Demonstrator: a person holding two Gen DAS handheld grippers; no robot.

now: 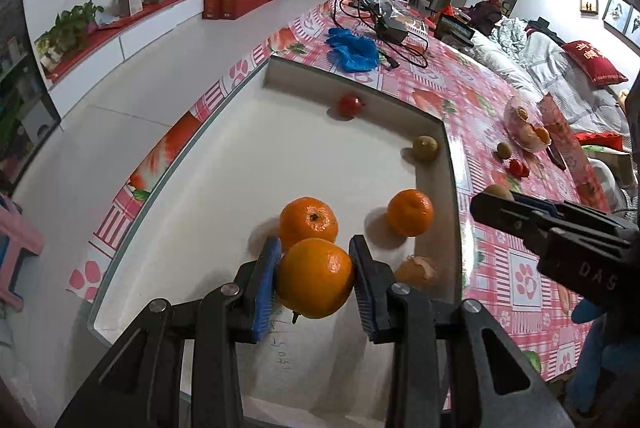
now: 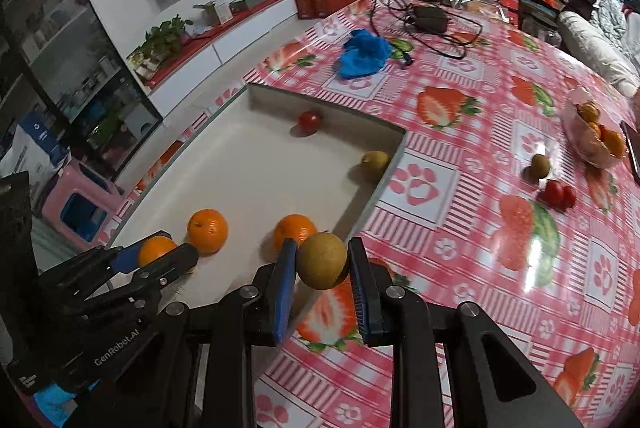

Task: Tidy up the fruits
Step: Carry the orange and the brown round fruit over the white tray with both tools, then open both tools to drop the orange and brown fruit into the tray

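My left gripper is shut on an orange, held just above the white tray. Two more oranges, a red tomato and a brown-green kiwi lie in that tray. My right gripper is shut on a second brown-green kiwi above the tray's near corner. In the right wrist view the left gripper shows at the left with its orange. The right gripper enters the left wrist view from the right.
On the strawberry-print tablecloth lie a loose kiwi, small tomatoes and a clear bag of oranges. Blue gloves and a power adapter with cables sit beyond the tray. The table edge runs along the tray's left side.
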